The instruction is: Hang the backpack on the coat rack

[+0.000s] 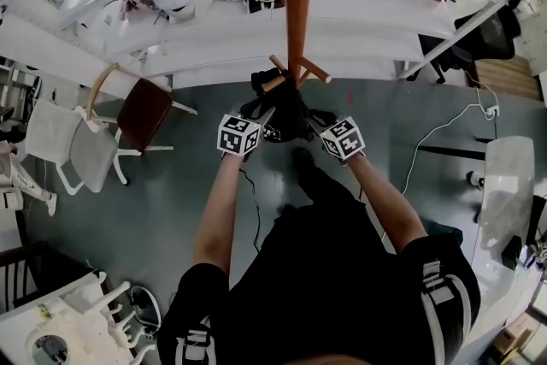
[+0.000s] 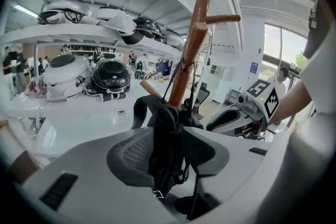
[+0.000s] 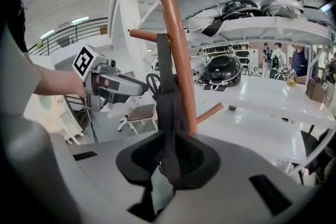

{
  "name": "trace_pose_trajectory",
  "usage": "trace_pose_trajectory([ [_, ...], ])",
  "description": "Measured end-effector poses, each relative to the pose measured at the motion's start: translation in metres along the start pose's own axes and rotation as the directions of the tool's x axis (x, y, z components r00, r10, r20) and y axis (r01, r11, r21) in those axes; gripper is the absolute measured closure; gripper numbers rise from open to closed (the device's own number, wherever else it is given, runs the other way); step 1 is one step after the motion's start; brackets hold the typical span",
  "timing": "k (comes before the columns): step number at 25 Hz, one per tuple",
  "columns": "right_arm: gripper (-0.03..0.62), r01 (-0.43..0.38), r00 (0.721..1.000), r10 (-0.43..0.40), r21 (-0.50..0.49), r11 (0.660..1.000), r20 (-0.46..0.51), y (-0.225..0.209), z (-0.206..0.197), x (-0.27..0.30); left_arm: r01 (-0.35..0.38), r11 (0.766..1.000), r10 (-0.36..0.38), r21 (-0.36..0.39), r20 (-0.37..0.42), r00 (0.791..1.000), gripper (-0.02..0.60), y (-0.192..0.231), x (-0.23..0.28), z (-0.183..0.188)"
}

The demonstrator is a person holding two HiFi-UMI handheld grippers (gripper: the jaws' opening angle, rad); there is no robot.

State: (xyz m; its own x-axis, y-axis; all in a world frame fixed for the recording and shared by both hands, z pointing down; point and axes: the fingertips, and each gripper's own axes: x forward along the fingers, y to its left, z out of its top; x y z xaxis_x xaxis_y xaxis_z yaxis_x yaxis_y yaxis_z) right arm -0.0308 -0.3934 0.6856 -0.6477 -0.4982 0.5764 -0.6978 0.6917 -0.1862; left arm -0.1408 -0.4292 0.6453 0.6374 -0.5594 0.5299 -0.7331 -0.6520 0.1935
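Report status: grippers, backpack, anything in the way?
Left gripper shut on backpack. Right gripper shut on strap. Backpack against rack pole, by lower pegs; hooked or not, unclear. Nothing in the way.

The top of the coat rack (image 1: 296, 4) is cut off by the upper edge of the head view, and its lower length is hidden behind the backpack (image 1: 289, 117). In the left gripper view, the backpack's lower part is hidden behind the pads of the left tool (image 2: 168, 157). In the right gripper view, the lower end of the strap (image 3: 167, 86) is lost between the pads of the right tool (image 3: 170, 162). The people (image 3: 281, 57) in the background are too small to be made out.
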Motion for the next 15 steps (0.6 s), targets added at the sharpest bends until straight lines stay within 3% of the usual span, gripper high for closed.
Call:
trace_pose_trajectory([
  [2,0.577,-0.012,1.000,0.012,-0.007,1.000,0.014,0.009,0.000,-0.007,0.009,1.000,-0.009,0.008,0.013,1.000,0.416,-0.010,-0.010,0.000],
  [4,0.579,-0.025,0.999,0.025,-0.018,1.000,0.027,0.018,0.000,-0.014,0.021,0.999,-0.022,0.030,0.021,1.000,0.496,-0.022,-0.020,-0.002],
  [6,0.579,-0.027,0.999,0.029,-0.038,0.999,0.034,0.028,-0.002,-0.020,0.030,0.998,-0.031,0.059,0.024,0.999,0.537,-0.035,-0.029,-0.004],
  [11,0.579,-0.013,0.999,0.017,-0.079,0.997,0.046,0.049,-0.009,-0.035,0.028,0.988,-0.032,0.150,0.020,0.999,0.552,-0.064,-0.050,-0.012],
  [15,0.580,0.000,0.998,0.006,-0.105,0.994,0.059,0.065,-0.013,-0.046,0.015,0.987,-0.019,0.157,0.022,1.000,0.552,-0.073,-0.067,-0.025],
])
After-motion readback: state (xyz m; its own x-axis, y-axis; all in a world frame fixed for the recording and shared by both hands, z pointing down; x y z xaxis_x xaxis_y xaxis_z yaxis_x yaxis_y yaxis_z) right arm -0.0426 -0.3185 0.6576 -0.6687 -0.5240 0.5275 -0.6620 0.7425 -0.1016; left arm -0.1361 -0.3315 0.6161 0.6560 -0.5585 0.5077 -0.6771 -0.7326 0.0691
